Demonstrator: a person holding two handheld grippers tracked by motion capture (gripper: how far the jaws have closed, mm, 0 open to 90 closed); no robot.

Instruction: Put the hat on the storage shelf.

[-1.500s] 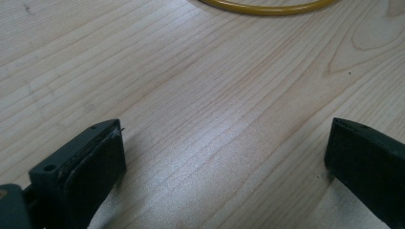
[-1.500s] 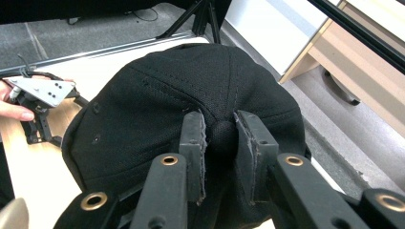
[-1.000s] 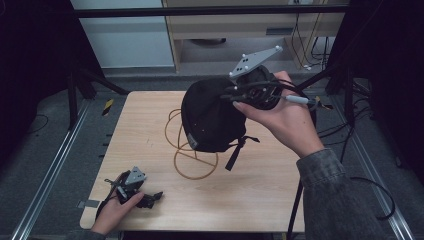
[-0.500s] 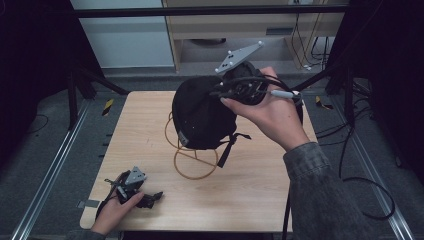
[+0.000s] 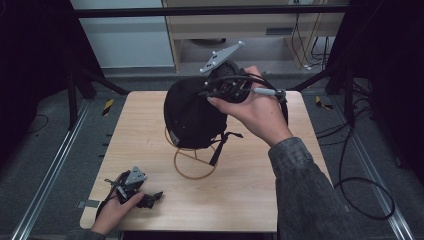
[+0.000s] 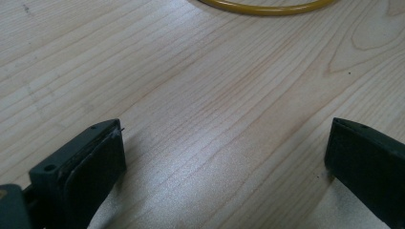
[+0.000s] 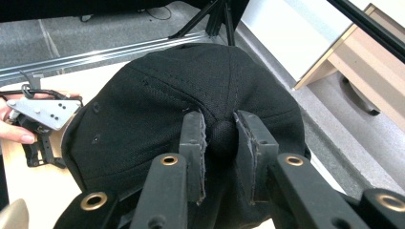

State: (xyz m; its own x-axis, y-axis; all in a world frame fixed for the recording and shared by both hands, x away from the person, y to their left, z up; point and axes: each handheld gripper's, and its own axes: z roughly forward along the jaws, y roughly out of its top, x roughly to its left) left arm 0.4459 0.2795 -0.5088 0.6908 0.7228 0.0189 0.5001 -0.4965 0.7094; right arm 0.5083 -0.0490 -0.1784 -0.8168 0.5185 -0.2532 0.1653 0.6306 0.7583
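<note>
A black cap (image 5: pixel 192 115) hangs in the air above a yellow wire stand (image 5: pixel 194 162) at the table's middle. My right gripper (image 5: pixel 212 92) is shut on the cap (image 7: pixel 157 114), its jaws pinching the top button (image 7: pixel 222 136). A strap dangles from the cap (image 5: pixel 220 147). My left gripper (image 5: pixel 142 197) rests on the table near the front left corner, held by a hand. Its jaws (image 6: pixel 224 157) stand wide open over bare wood with nothing between them. An arc of the yellow stand (image 6: pixel 267 7) lies ahead of them.
The wooden table (image 5: pixel 260 195) stands between metal floor rails (image 5: pixel 45 185). A cable (image 5: pixel 360 195) trails on the floor at the right. A cabinet (image 5: pixel 240 35) stands behind the table.
My right gripper has carried the cap leftward and slightly back, bringing it over the wire stand. The left gripper has stayed put.
</note>
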